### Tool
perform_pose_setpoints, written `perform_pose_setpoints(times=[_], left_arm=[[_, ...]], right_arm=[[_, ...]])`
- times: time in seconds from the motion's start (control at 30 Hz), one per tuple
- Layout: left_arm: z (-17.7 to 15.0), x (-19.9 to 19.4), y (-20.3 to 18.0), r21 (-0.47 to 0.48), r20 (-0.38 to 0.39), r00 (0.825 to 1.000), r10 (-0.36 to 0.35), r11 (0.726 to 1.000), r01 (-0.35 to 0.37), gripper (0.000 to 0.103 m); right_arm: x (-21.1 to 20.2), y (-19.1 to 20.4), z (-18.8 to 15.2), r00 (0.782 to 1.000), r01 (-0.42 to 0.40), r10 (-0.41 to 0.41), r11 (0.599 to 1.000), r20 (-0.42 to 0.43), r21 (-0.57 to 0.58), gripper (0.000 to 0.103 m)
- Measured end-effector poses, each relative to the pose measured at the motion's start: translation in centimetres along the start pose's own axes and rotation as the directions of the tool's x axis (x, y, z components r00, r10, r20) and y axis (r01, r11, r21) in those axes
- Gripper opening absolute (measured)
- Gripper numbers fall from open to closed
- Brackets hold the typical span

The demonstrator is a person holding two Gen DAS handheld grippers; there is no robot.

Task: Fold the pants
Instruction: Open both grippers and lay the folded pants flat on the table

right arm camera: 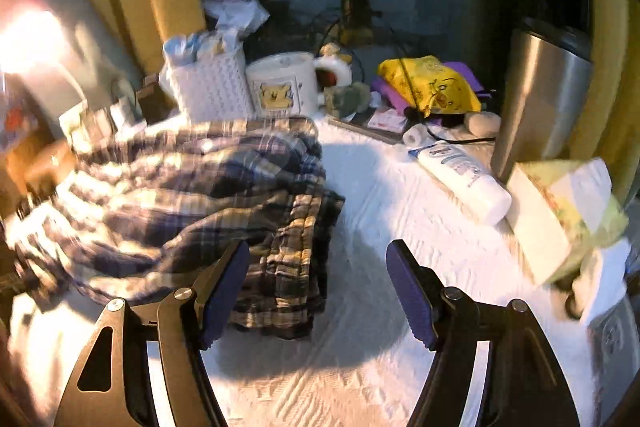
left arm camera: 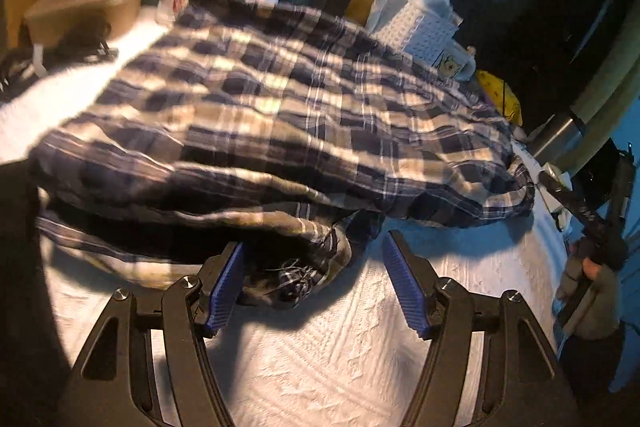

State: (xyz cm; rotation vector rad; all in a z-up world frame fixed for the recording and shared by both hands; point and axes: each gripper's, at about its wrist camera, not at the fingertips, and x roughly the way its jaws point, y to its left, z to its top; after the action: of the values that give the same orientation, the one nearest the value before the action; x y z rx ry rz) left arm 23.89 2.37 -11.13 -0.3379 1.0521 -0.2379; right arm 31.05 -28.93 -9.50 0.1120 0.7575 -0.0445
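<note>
The blue, white and tan plaid pants [left arm camera: 280,99] lie bunched in layers on the white textured cover [left arm camera: 340,347]. In the left wrist view my left gripper [left arm camera: 315,241] stands open at the pile's near edge. A dark, stringy corner of the cloth [left arm camera: 296,279] lies between its blue pads [left arm camera: 404,283], resting against the left one, and nothing squeezes it. In the right wrist view the pants [right arm camera: 180,187] fill the left half. My right gripper [right arm camera: 318,245] is open at their right edge, its left finger lying over the folded hem [right arm camera: 288,267].
Along the back stand a white woven box [right arm camera: 212,87], a mug with a yellow figure [right arm camera: 280,87], a yellow bag [right arm camera: 432,83] and a steel tumbler [right arm camera: 540,87]. A white tube [right arm camera: 460,175] and a tissue pack [right arm camera: 560,211] lie right. A brown bowl [left arm camera: 88,7] sits far left.
</note>
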Motion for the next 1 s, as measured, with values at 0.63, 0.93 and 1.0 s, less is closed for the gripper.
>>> perform_pose_setpoints(times=[0.63,0.93,1.0], left_arm=[[-1.9,-1.3,-1.9,0.107,0.025,0.998,0.06,0.992,-0.062,0.005],[-3.5,-3.4,-3.3,0.176,-0.04,0.999,0.008,0.984,-0.001,0.005],[-4.0,-3.3,-3.4,0.19,-0.069,0.998,0.002,0.982,0.011,0.006]], right_arm=[[3.2,1.6,-1.5,0.985,-0.127,0.126,0.992,-0.114,0.0,0.028],[0.7,-0.6,0.2,0.991,-0.119,0.117,0.992,-0.065,-0.039,0.027],[0.4,-0.8,0.4,0.993,-0.106,0.103,0.993,-0.061,-0.05,0.027]])
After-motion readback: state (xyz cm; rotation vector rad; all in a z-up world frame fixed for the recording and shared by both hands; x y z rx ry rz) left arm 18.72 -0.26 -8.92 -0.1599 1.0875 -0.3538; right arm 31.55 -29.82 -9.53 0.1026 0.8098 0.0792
